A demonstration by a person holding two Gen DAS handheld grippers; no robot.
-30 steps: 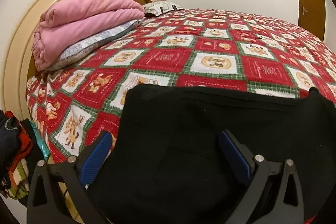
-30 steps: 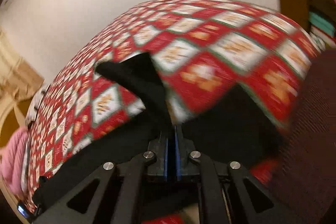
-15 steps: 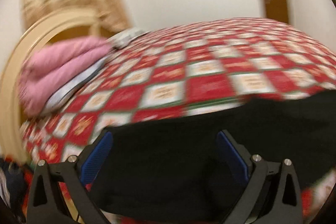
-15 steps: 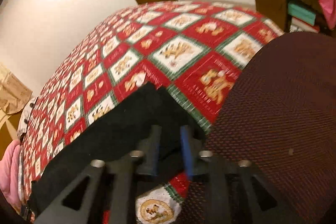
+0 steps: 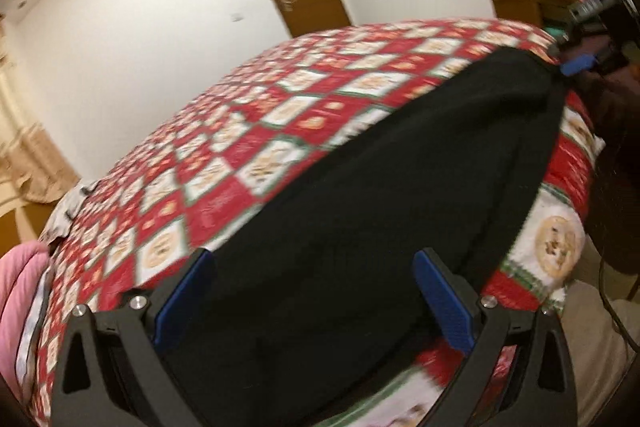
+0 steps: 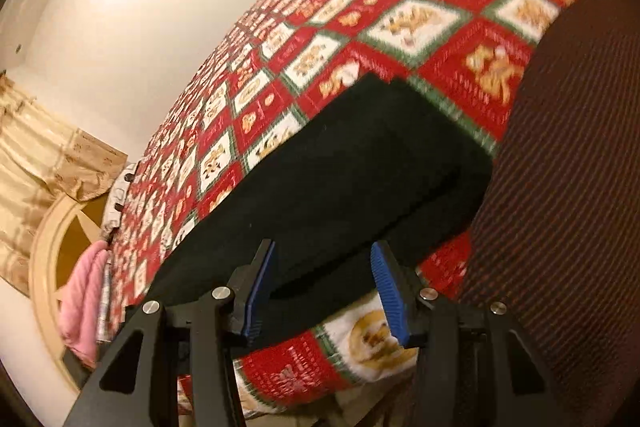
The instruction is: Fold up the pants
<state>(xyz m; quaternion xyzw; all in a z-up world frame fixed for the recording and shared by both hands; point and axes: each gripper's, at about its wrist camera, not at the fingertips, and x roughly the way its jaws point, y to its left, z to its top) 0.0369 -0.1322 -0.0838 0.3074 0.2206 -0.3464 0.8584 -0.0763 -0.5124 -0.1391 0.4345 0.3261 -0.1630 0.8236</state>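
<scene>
Lying along the near edge of the bed (image 5: 328, 115), the black pants (image 5: 360, 227) stretch flat over its red-and-white checked cover. The left hand-held gripper (image 5: 312, 303) stands wide open over one end of them, pads clear of the cloth. The right hand-held gripper (image 6: 322, 287) hovers at the other end with its jaws opening; pants fabric shows between the blue pads, but they do not press on it. A pink blanket (image 6: 82, 303) sits by the headboard (image 6: 44, 255).

Matt black cloth pants (image 5: 360, 227)
</scene>
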